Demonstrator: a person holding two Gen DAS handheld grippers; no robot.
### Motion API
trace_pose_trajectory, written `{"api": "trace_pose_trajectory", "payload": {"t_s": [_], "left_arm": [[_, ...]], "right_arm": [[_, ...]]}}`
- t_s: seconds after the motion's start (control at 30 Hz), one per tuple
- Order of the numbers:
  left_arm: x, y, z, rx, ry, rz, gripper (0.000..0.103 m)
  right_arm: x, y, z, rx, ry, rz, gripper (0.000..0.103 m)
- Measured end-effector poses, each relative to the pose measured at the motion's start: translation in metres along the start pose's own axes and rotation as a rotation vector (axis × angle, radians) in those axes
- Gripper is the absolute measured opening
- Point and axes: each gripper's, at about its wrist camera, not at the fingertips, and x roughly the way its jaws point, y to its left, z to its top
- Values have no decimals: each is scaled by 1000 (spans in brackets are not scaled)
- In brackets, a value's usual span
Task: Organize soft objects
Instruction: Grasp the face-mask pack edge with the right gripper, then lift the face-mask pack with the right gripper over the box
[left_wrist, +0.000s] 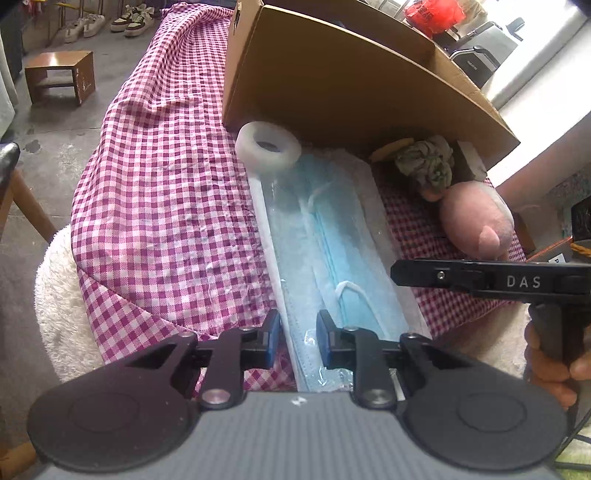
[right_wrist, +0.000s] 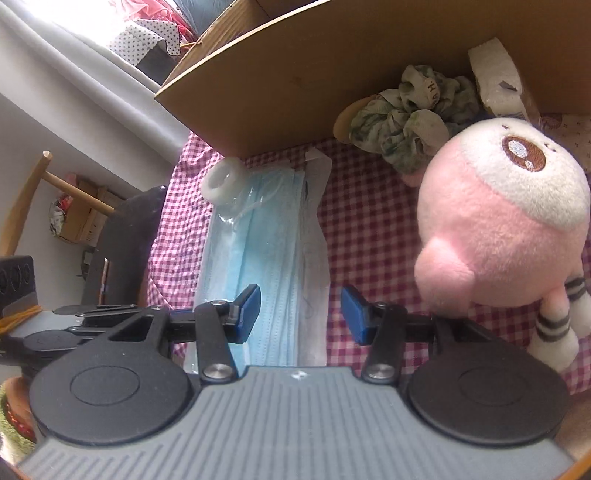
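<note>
Left wrist view took in the whole near half of the checked cloth, with the cardboard box at the far end and the pack of blue face masks running lengthwise toward the camera. A white tape roll sat on the pack's far end. Only this view showed the right gripper from outside, as a black bar marked DAS, with a hand on its grip at far right.

Right wrist view alone showed the pink plush toy from the front: white top, brown embroidered patch, striped limbs. Behind it lay a crumpled green-white cloth and a white foam piece against the box wall.

Left gripper pointed steeply down at the pack's near end, jaws narrow, blue pads flanking the pack's left edge; pressing or not, could not tell. Right gripper was part-open over the pack's right edge and holding nothing, the toy just right of it.
</note>
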Motion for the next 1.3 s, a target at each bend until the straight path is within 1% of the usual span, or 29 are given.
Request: {"api": "trace_pose_trajectory", "payload": {"t_s": [0.03, 0.1, 0.13, 0.2, 0.23, 0.27, 0.3, 0.37, 0.43, 0.53, 0.57, 0.6, 0.67, 0.77, 0.8, 0.87, 0.97, 1.03, 1.1, 1.17, 1.2, 1.23, 1.3], "left_arm": [[2, -2, 0, 7, -4, 9, 22], [2, -4, -1, 12, -13, 16, 22], [1, -5, -3, 14, -17, 16, 22], [1, -6, -3, 16, -22, 10, 25], [1, -5, -3, 8, -23, 2, 28], [1, -3, -3, -4, -21, -12, 31], [2, -1, -2, -22, -20, -30, 32], [2, 5, -1, -64, -19, -63, 34], [1, 13, 0, -110, -15, -98, 34], [3, 26, 1, -203, 26, -183, 34], [3, 28, 2, -222, 39, -212, 34], [2, 29, 3, -230, 40, -225, 34], [-5, 27, 9, -225, 24, -245, 34], [-19, 24, 20, -238, -23, -317, 35], [-24, 24, 22, -250, -43, -348, 36], [-27, 27, 22, -275, -50, -390, 36], [-18, 32, 14, -322, 17, -414, 36], [-15, 32, 11, -350, 45, -431, 36], [-26, 29, 12, -342, 14, -449, 37], [-43, 25, 12, -325, -30, -477, 42], [-50, 21, 12, -311, -50, -488, 42], [-54, 19, 11, -303, -59, -491, 42], [-55, 13, 6, -303, -51, -487, 42]], "right_arm": [[1, 5, -3, -43, -15, -28, 46], [5, 15, -5, -98, -16, -64, 47], [7, 18, -6, -111, -19, -63, 46], [9, 17, -7, -116, -13, -54, 35], [9, 16, -6, -104, -14, -46, 30], [10, 15, -5, -88, -11, -36, 24], [10, 11, -4, -68, -10, -27, 22], [8, -2, -4, 10, 9, 44, 17], [10, -17, -4, 109, 38, 131, 15], [13, -32, -4, 219, 69, 247, 13], [12, -34, -3, 241, 73, 278, 13], [10, -34, 0, 248, 66, 298, 12], [-1, -31, 7, 243, 28, 334, 12], [-17, -31, 19, 258, -19, 379, 12], [-20, -33, 21, 270, -24, 394, 12], [-21, -45, 21, 326, -3, 427, 12], [-11, -57, 11, 419, 68, 478, 12], [-11, -59, 9, 453, 85, 513, 12], [-24, -54, 14, 425, 57, 525, 12], [-37, -48, 19, 398, 38, 542, 12], [-43, -50, 19, 385, 34, 546, 12], [-47, -50, 18, 382, 38, 547, 12], [-48, -53, 12, 396, 63, 553, 12]]}}
